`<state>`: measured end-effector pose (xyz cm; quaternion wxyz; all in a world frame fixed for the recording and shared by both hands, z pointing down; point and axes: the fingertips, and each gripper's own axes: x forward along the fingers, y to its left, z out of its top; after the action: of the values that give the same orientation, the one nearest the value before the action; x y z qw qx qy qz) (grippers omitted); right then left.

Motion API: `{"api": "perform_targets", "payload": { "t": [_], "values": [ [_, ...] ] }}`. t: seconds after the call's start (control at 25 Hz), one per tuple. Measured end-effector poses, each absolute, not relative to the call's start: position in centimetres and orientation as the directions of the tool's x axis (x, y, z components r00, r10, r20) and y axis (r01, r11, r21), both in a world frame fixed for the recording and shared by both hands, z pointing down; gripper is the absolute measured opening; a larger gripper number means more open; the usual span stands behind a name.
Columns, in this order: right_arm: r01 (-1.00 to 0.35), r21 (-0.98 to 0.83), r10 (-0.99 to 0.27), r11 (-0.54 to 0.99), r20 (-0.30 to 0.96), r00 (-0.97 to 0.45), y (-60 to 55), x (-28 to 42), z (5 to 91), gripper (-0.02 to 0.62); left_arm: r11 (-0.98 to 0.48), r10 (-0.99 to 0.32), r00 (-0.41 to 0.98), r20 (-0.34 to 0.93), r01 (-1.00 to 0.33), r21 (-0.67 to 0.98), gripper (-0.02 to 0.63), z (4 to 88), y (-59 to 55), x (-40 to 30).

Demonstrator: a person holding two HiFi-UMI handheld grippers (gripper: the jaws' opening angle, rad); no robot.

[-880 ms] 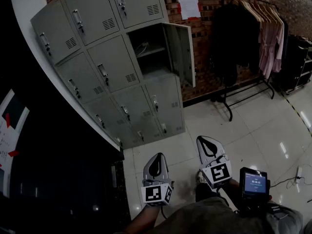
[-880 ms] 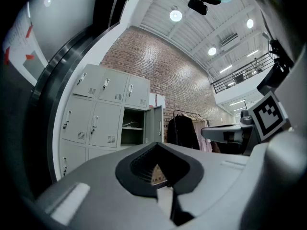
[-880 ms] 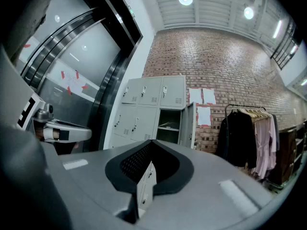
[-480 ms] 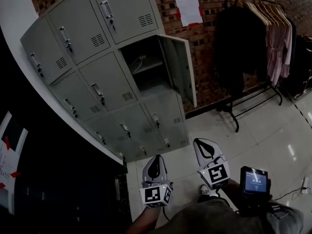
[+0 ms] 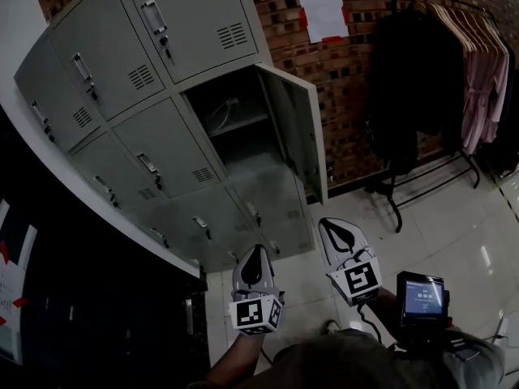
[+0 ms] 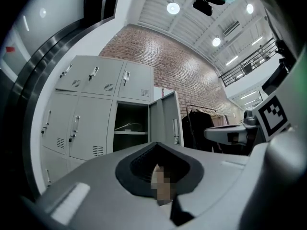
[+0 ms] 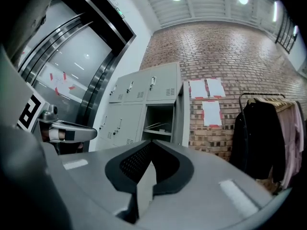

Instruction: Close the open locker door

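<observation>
Facing a grey locker bank (image 5: 122, 63) that fills the upper left of the head view; finding 1 locker door (image 5: 296, 132) swung out at centre frame, hinged on the right of its dark compartment (image 5: 239, 148) and turned nearly edge-on toward the camera; noting 1 shelf (image 5: 243, 122) inside, with something pale and thin on it, too small to name; further right, a brick wall (image 5: 345, 79) with papers (image 5: 322, 10) taped on, then a clothes rack (image 5: 442, 63) at upper right, well apart from the door.

Judged as the approach; no contact yet, the closing itself not begun.

Carrying both claws low at bottom centre, side by side, tips aimed up the frame toward the lockers; likely done so as to arrive with a blunt end ready for pushing, since a flat door wants a shove on its outer face and no grasp.

Seeing the right claw (image 5: 340, 232) just below the door's lower corner, so probably the 1 to push; the left claw (image 5: 255, 258) further left, under the closed lower lockers; a lit screen (image 5: 420, 298) at lower right, beside the right wrist.

Reading the right claw as fully clenched; pads meeting, nothing between, touching nothing; reading the left claw likewise as clenched and empty in its own view, with the open compartment straight ahead above its tip.
</observation>
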<state>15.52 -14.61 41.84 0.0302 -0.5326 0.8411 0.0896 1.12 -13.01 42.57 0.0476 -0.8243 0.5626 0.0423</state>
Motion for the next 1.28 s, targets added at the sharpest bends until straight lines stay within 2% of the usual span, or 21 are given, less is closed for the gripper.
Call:
{"api": "perform_targets", "payload": {
  "t": [0.28,0.68,0.92,1.08,1.28],
  "values": [
    [-0.901,0.120,-0.894,0.417,-0.125,-0.431,-20.0,16.0,42.0,0.002,-0.368,-0.921,0.368,-0.130,-0.929,-0.028,0.000,42.7,-18.2,1.6],
    [-0.931,0.125,-0.919,0.342,-0.164,-0.360,-25.8,16.7,40.7,0.010,-0.442,-0.881,0.441,-0.169,-0.896,-0.033,0.000,41.8,-25.2,1.8],
    [-0.934,0.099,-0.919,0.343,-0.173,-0.356,-28.5,18.8,40.0,0.126,-0.464,-0.871,0.461,-0.172,-0.885,-0.025,0.000,42.0,-28.0,2.9],
    [-0.903,0.123,-0.885,0.412,-0.181,-0.429,-29.9,19.7,38.7,0.199,-0.462,-0.873,0.458,-0.171,-0.887,-0.018,0.000,42.3,-28.7,3.4],
    [-0.834,0.072,-0.813,0.548,-0.192,-0.551,-31.5,19.3,38.5,0.212,-0.433,-0.889,0.430,-0.160,-0.901,-0.013,0.000,42.9,-28.8,3.3]
  ]
}}
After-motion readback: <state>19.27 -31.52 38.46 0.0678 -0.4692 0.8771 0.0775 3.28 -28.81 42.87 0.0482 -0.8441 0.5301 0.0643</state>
